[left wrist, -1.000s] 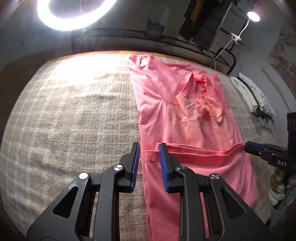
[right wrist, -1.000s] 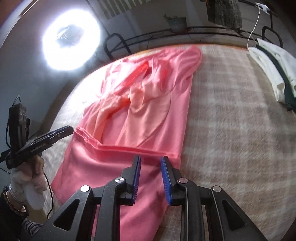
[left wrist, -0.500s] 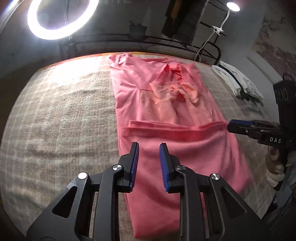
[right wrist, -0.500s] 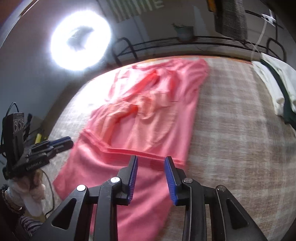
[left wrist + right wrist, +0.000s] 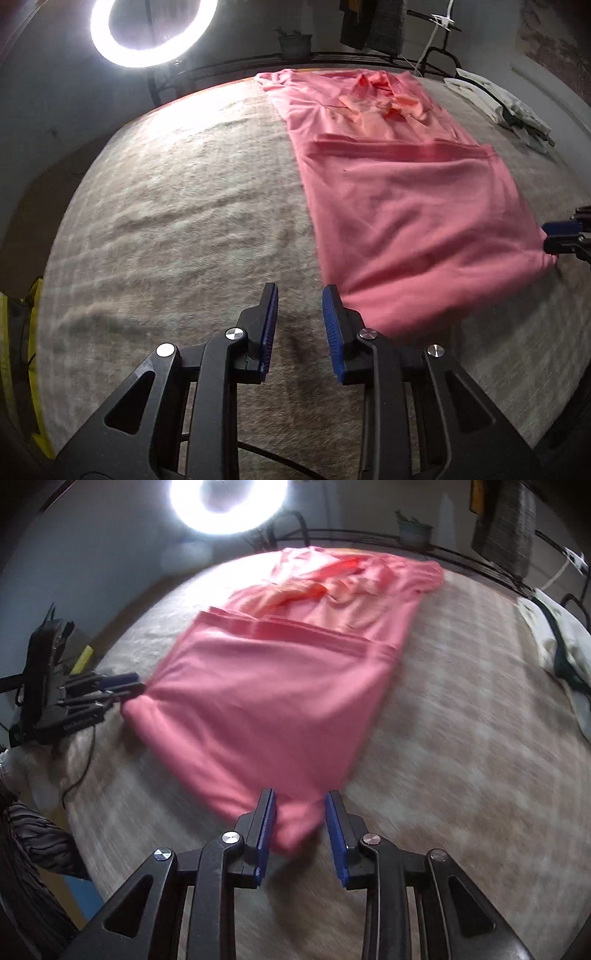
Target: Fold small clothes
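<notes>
A pink garment point(image 5: 406, 206) lies flat on the beige plaid surface point(image 5: 177, 206), its lower part folded up over the body with a hem line across the middle. It also shows in the right wrist view point(image 5: 266, 690). My left gripper point(image 5: 300, 325) is open and empty, just left of the garment's near corner. My right gripper point(image 5: 300, 827) is open, with the garment's near corner lying between its jaws, not pinched. Each gripper shows at the garment's side edge in the other view: right point(image 5: 561, 236), left point(image 5: 110, 688).
A folded white and dark pile of clothes point(image 5: 506, 107) lies at the far right of the surface, also in the right wrist view point(image 5: 561, 653). A ring light point(image 5: 147, 33) and a black metal rail point(image 5: 332, 59) stand behind the surface.
Both grippers have pulled back towards the near edge, from the folded hem line to the garment's near corners. The fold now lies flat.
</notes>
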Tool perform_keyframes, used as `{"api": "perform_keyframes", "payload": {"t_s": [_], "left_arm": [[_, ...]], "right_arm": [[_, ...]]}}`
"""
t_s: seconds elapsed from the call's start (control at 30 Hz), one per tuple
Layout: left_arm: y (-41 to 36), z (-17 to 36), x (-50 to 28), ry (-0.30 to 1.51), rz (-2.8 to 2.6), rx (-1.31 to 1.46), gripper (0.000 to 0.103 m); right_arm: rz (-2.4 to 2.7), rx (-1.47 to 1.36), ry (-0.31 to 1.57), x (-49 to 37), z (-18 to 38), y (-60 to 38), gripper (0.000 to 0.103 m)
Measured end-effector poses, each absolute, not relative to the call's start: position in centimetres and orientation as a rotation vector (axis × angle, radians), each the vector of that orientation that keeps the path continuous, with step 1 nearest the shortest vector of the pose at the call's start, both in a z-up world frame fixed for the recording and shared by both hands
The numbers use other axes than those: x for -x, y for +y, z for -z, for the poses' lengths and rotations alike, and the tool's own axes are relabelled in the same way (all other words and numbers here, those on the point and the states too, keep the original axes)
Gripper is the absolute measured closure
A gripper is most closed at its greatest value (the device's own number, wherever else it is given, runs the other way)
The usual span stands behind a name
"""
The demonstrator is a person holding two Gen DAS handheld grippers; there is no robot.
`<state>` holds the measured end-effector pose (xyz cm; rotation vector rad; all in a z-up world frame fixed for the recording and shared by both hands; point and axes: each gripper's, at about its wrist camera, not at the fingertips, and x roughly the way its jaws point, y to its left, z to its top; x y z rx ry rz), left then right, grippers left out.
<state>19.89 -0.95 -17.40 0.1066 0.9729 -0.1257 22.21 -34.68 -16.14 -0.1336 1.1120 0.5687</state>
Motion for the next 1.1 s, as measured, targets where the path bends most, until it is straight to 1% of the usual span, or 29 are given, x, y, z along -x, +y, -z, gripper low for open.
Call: {"api": "perform_keyframes", "payload": {"t_s": [0.17,0.27,0.37,0.47,0.57,0.63,0.73,0.83,0.9,0.97,1.1], "left_arm": [[-2.1,13.8,-21.3,0.892,0.176,-0.058,0.076],[-4.6,13.2,-22.8,0.884,0.243,-0.046,0.076],[-7.0,13.7,-24.9,0.916,0.295,-0.025,0.076],[-8.3,15.6,-27.2,0.969,0.282,-0.027,0.076],[-7.8,17.4,-28.8,1.003,0.219,-0.033,0.076],[-7.0,17.3,-29.1,0.994,0.176,-0.027,0.076],[-6.0,15.8,-29.1,0.949,0.143,-0.041,0.076],[-5.3,13.3,-29.4,0.909,0.173,-0.016,0.076],[-4.8,11.3,-30.3,0.893,0.216,0.053,0.074],[-4.7,9.8,-31.5,0.887,0.263,0.115,0.063],[-6.0,7.6,-36.0,0.909,0.339,0.142,0.062]], "right_arm": [[-0.558,0.091,1.06,-22.6,14.4,-35.5,0.076],[-0.571,0.052,1.006,-24.1,13.3,-34.8,0.076],[-0.583,0.041,0.99,-25.8,13.1,-33.4,0.076],[-0.59,-0.007,1.008,-27.9,13.7,-32.0,0.076],[-0.576,-0.043,1.036,-29.4,14.9,-31.6,0.074],[-0.56,-0.026,1.063,-29.9,15.8,-31.4,0.074],[-0.55,-0.015,1.072,-30.0,16.1,-32.0,0.074],[-0.528,-0.096,1.055,-30.4,15.1,-34.2,0.072],[-0.516,-0.147,1.033,-31.0,14.2,-35.5,0.071],[-0.508,-0.185,1.007,-31.7,13.1,-36.7,0.07],[-0.496,-0.233,0.954,-33.5,11.2,-38.8,0.069]]}}
